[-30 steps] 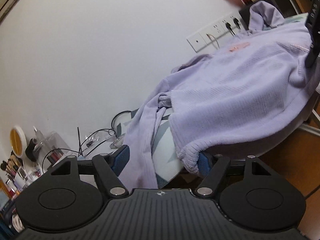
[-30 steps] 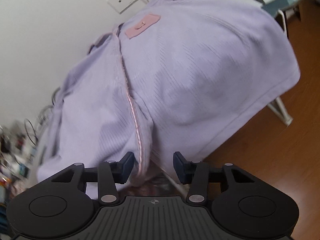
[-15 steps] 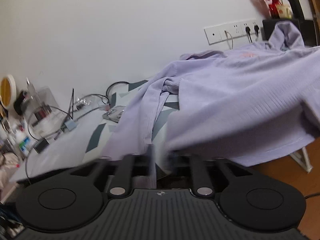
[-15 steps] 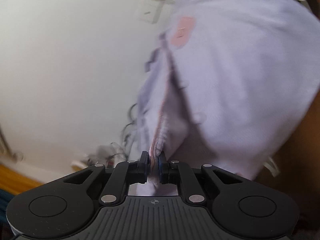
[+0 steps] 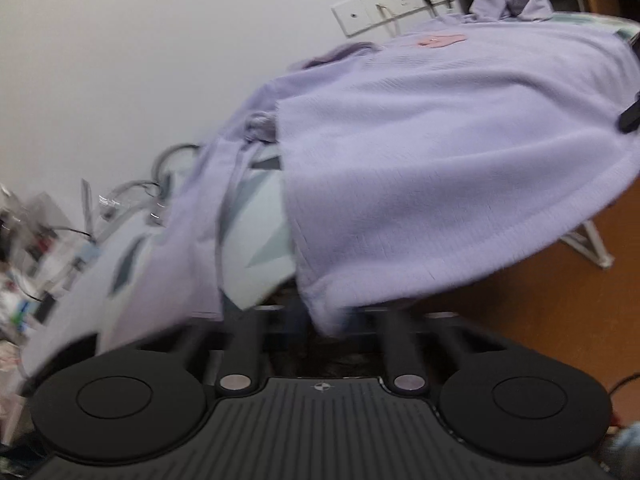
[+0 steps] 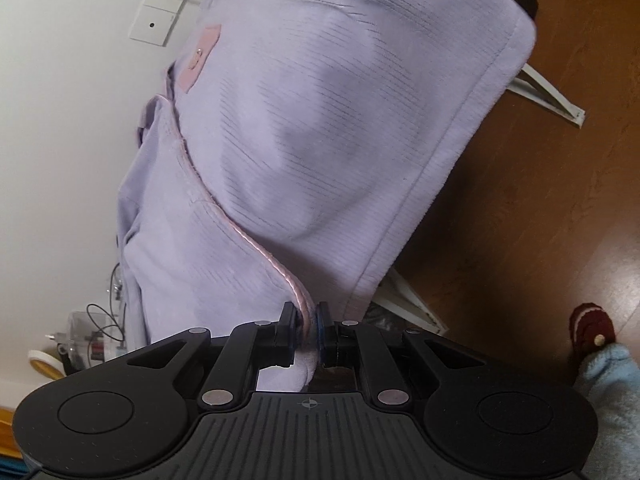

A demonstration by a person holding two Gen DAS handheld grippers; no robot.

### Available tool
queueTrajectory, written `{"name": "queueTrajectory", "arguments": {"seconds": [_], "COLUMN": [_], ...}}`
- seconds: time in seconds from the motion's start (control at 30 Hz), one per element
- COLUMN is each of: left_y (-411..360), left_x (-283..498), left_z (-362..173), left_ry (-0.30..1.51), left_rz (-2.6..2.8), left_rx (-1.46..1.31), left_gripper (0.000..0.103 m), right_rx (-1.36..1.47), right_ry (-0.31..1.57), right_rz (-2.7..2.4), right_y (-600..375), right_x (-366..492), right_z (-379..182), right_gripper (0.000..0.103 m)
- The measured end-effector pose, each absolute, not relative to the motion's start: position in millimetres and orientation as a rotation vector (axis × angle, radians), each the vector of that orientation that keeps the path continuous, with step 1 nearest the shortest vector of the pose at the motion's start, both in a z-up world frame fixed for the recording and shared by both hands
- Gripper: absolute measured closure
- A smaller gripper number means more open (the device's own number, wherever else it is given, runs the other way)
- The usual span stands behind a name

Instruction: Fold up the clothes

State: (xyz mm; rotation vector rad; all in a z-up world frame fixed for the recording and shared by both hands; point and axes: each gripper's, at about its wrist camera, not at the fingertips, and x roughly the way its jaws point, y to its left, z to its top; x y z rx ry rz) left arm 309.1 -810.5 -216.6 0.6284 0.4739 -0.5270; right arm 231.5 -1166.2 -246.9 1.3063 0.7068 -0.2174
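At the far left of the left wrist view a clutter of cables and small bottles [image 5: 48, 248] is sitting on the patterned table [image 5: 256, 240], blurred by motion. Next to it a sleeve [image 5: 188, 240] of the lilac robe [image 5: 440, 168] is trailing down toward the left gripper [image 5: 320, 320], whose fingertips are lying under the hem corner; blur is hiding whether they are spread or pinching, so it cannot be told. The robe is lying spread over the table with its hem hanging off the near edge. In the right wrist view, the right gripper [image 6: 307, 330] is pinching the pink-trimmed front edge [image 6: 256, 248] of the robe between nearly closed fingers. The step in hand looks like taking the lower edge to lift it. Next, both grips probably need to be firm and level before the hem is carried toward the collar by the wall sockets [image 5: 396, 4].
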Motion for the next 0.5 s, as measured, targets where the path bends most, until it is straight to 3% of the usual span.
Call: {"name": "queueTrajectory", "arguments": {"seconds": [0.27,0.43,0.5], "left_y": [-746.0,-744.5,-749.6], "left_x": [275.8,292.8,296.4], "left_z": [-141.9,-198.4,-206.4], "left_ry": [0.36,0.732,0.748], "left_rz": [-0.597,-0.59,-0.589], "left_rx": [0.247,0.125,0.155], "left_gripper": [0.095,0.095,0.095], "right_rx": [1.283,1.133,1.114], "right_ry": [0.67,0.836,0.883], "right_rz": [-0.007,-0.17,-0.231], "right_y": [-1168.3,-1160.0,-1149.9], "right_x": [214.4,224.0,235.1], "right_z": [-204.7,-226.7,-240.1], "right_gripper": [0.094,0.094,0.094]}}
